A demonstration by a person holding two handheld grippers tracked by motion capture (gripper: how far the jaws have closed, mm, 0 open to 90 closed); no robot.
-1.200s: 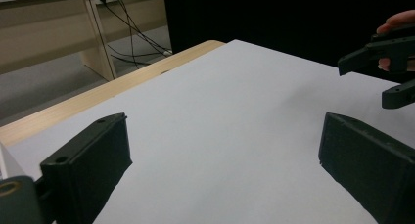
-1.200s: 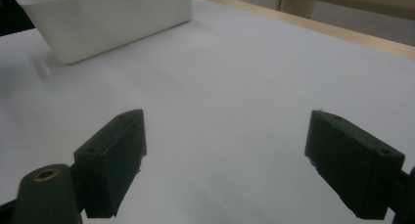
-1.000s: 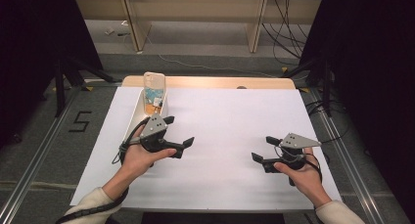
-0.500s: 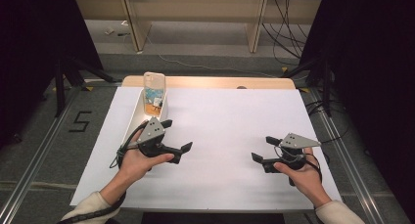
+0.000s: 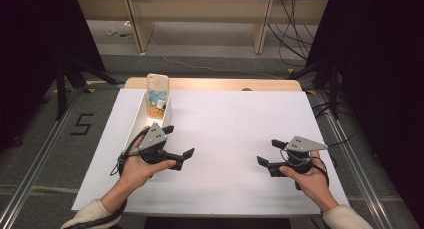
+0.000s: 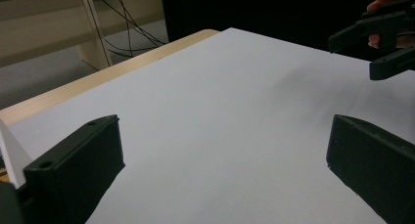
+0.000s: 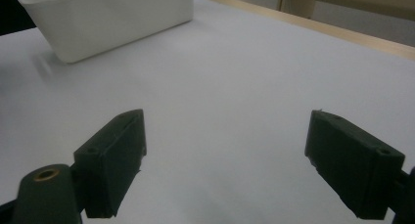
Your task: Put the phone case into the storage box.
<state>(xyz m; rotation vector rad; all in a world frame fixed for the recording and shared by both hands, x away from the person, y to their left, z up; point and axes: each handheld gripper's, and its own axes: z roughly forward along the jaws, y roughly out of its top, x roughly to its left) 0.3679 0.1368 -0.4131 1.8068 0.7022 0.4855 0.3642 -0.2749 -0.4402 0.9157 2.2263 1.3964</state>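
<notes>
While both jaws stand wide and empty, the left hand-held gripper (image 5: 175,141) sits just near-right of the white bin (image 5: 134,125), whose long axis runs near-to-far; the right hand-held gripper (image 5: 270,153) is well apart.

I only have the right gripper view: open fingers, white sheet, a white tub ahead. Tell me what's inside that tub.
Observer: In the high view the tub holds what looks like a pale phone case standing upright at its far end. Below it are small orange and blue items, too small to identify.
Operator: Report where the other gripper is.
Observer: The left gripper is held at the tub's near end, on the person's left side of the table.
Operator: Open or shut, say which.
Observer: Open. In the left gripper view its fingers stand wide apart, with nothing between them but the bare white sheet.
</notes>
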